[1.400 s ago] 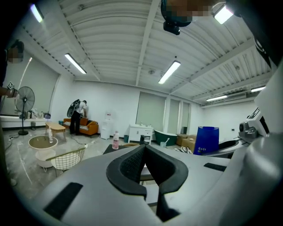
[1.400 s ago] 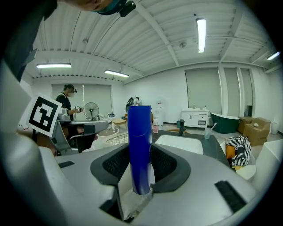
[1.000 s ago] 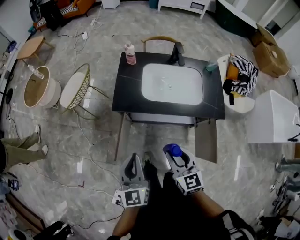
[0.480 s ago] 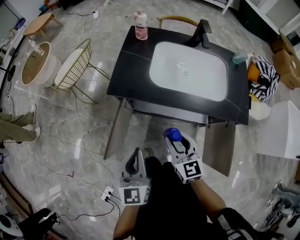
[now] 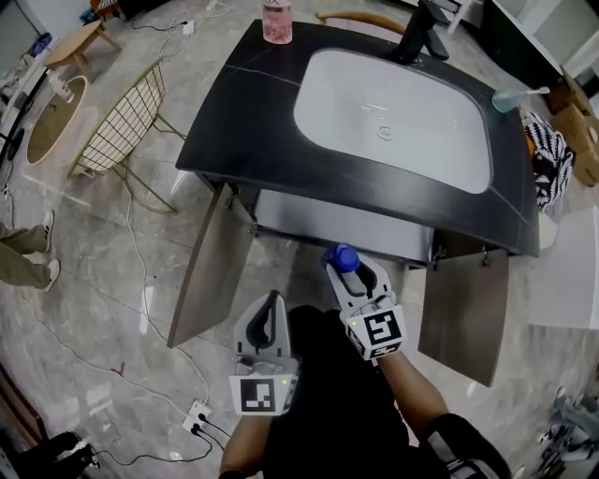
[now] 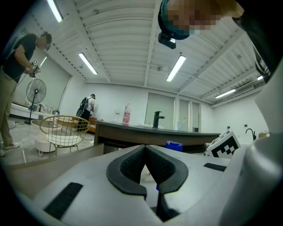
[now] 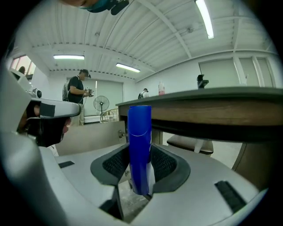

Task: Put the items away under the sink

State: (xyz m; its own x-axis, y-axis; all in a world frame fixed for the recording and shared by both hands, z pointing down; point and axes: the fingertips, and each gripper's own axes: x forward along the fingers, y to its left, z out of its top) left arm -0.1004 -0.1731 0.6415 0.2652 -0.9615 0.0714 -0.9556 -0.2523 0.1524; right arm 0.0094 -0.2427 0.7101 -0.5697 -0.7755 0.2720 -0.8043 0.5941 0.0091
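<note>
Having neared the black stone sink counter's [image 5: 245, 122] front edge, the right gripper [image 5: 353, 277] pinched a blue cylindrical plastic bottle [image 7: 139, 145] for stowing, the left gripper [image 6: 145, 152] pressed together, empty.

No print is legible. The pink bottle [image 5: 278, 19] on the countertop [image 5: 243, 122], at eleven o'clock from the basin [image 5: 421, 140], carries a label too small to read.

Black countertop [image 5: 239, 122] round a white basin [image 5: 412, 140], pink bottle [image 5: 277, 21] at its far left corner, blue bottle [image 7: 139, 150], brown cabinet doors [image 5: 208, 271], grey veined floor [image 5: 103, 271], black-and-white square markers on grey left gripper [image 5: 274, 301] and right gripper [image 5: 348, 268].
</note>
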